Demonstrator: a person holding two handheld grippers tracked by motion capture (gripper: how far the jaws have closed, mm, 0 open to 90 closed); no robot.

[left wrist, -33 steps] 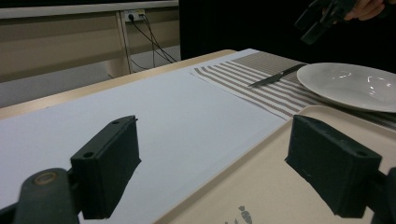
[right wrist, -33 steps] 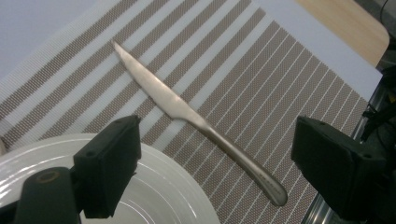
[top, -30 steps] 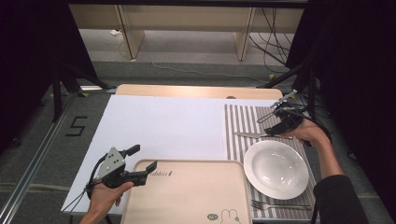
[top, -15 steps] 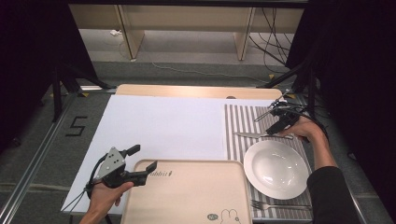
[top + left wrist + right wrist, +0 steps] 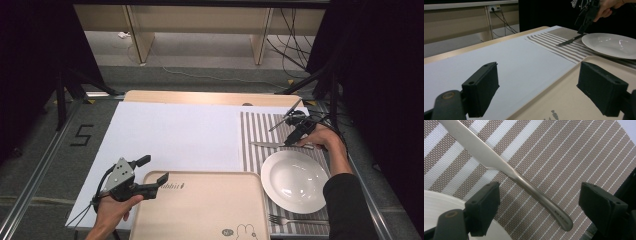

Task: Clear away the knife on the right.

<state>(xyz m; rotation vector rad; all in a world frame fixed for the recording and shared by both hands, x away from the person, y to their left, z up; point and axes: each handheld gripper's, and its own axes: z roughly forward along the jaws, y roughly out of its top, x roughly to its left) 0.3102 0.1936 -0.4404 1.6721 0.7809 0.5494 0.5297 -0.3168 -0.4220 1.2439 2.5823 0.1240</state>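
Lying ungrasped on the striped placemat (image 5: 574,157), the knife (image 5: 506,170) is straddled by the wide-open right gripper (image 5: 537,202); the left gripper (image 5: 147,172) is held spread over the tray (image 5: 200,210).

You are working in a lab recording bay, not a home. Black curtains (image 5: 30,65) close off both sides of the frame. Loose cables (image 5: 290,37) trail over the bare floor at upper right. A taped number 5 (image 5: 81,135) marks the floor at left. The table (image 5: 200,97) sits in a metal rail frame (image 5: 35,180), covered by a white sheet (image 5: 175,135).
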